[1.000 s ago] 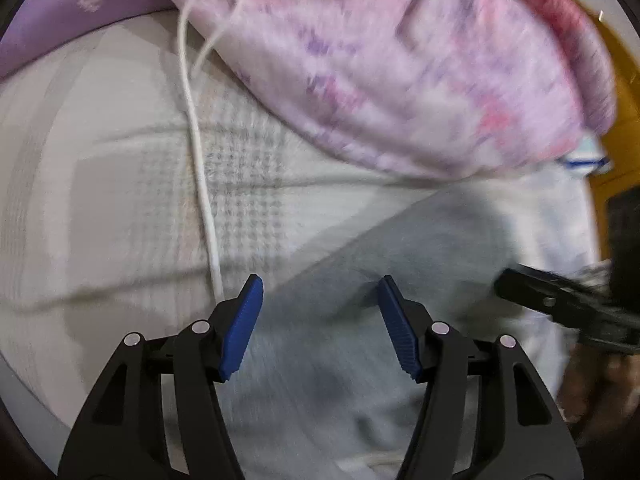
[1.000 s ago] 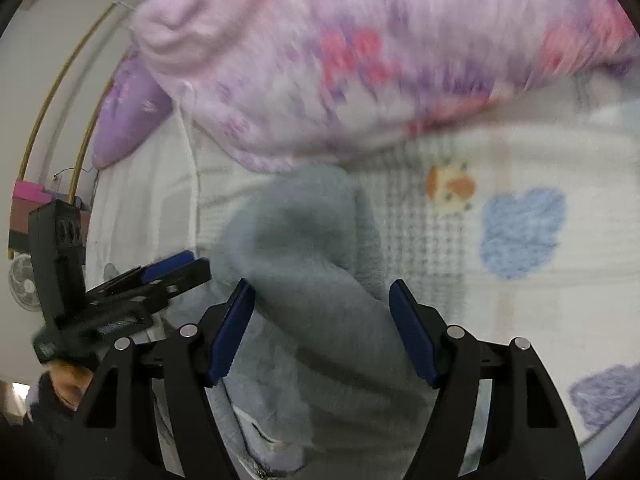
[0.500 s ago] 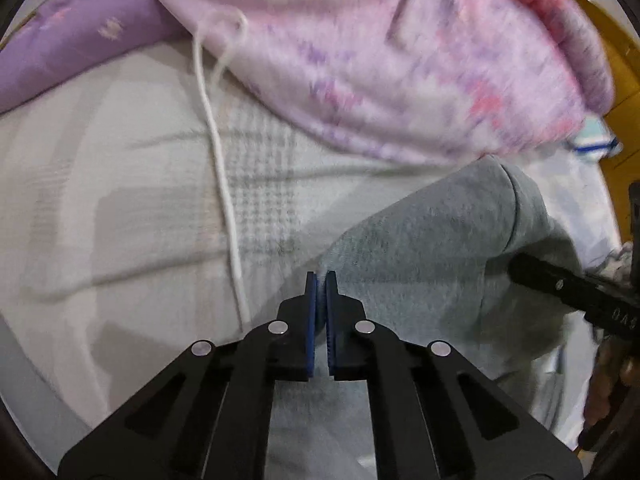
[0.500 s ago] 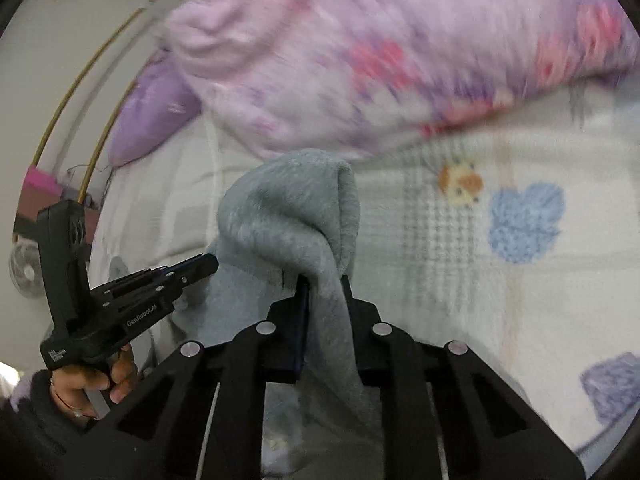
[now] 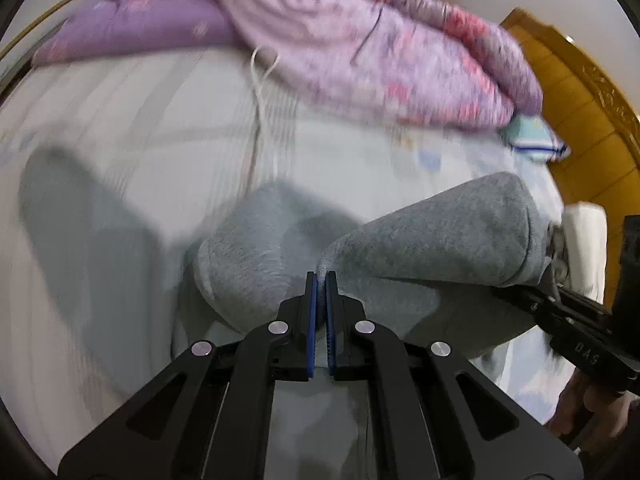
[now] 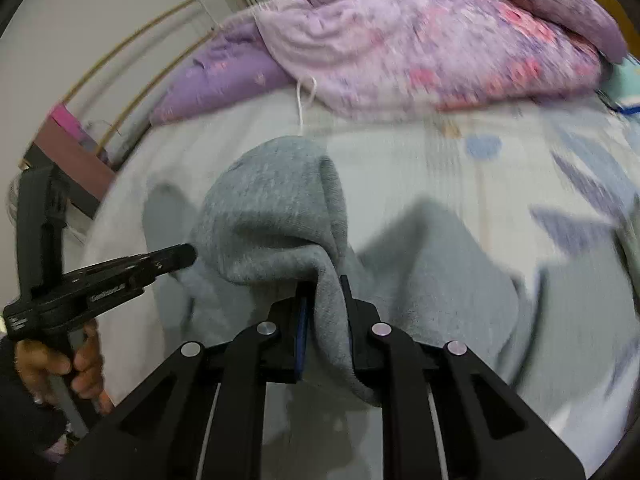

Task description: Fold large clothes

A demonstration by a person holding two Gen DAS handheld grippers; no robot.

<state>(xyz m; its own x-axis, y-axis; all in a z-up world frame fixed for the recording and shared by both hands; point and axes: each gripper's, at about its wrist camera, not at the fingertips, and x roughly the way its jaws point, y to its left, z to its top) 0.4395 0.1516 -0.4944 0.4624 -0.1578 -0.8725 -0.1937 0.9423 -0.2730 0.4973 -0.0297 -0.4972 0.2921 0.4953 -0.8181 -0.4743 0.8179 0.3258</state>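
Note:
A grey sweatshirt-like garment (image 5: 440, 236) hangs lifted above a pale patterned bed sheet (image 5: 120, 128). My left gripper (image 5: 321, 280) is shut on an edge of the grey cloth, which drapes ahead and to the right. My right gripper (image 6: 323, 284) is shut on a thick fold of the same garment (image 6: 272, 216), which bulges up in front of it. The left gripper shows at the left of the right wrist view (image 6: 176, 258), touching the cloth. The right gripper shows at the right edge of the left wrist view (image 5: 576, 336).
A pink and purple quilt (image 5: 380, 48) is heaped at the far side of the bed, next to a purple pillow (image 5: 132, 28). A white cord (image 5: 258, 92) trails from the quilt. A wooden headboard (image 5: 580, 112) stands at the right. A folded light-blue item (image 5: 532, 136) lies near it.
Both grippers went from open to shut on the grey garment, then rose and pulled back with it. The cloth is now lifted off the sheet and more of the bed shows.

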